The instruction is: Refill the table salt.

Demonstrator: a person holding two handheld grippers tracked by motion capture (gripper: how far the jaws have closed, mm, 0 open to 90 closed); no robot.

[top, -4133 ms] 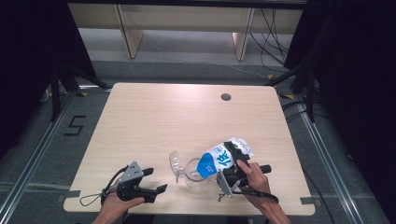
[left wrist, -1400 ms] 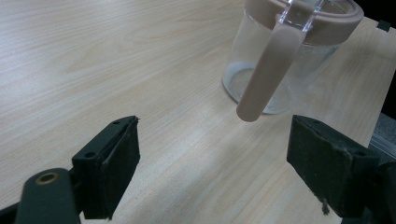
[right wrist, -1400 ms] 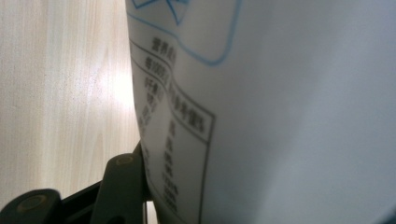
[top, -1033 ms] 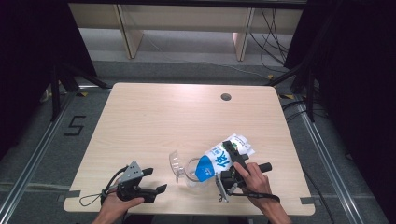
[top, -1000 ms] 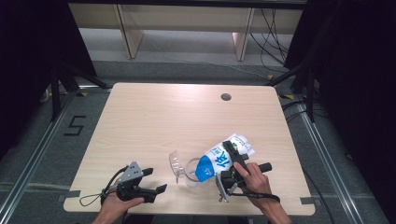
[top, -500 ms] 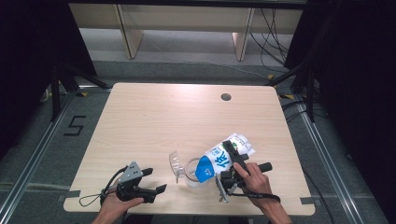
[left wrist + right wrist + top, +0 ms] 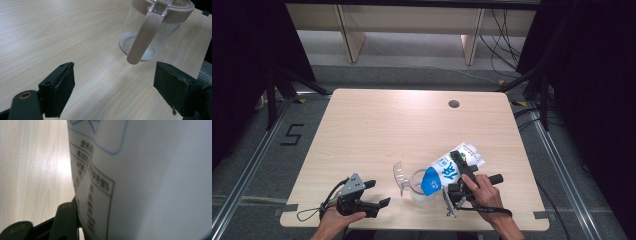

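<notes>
The right gripper [image 7: 458,176] is clamped on a blue-and-white milk carton [image 7: 447,170], which is held tilted with its blue end lowered over the mouth of a clear glass jug [image 7: 150,30] near the front edge of the table [image 7: 382,125], right of its middle. The jug's flip lid is seen raised, and its beige handle [image 7: 142,37] is turned towards the left gripper [image 7: 113,92]. That gripper is held by the front-left corner, its jaws spread wide apart around nothing.

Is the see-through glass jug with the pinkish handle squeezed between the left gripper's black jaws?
No: the left gripper is open, and the clear glass jug with a pinkish handle stands beyond its jaws.
</notes>
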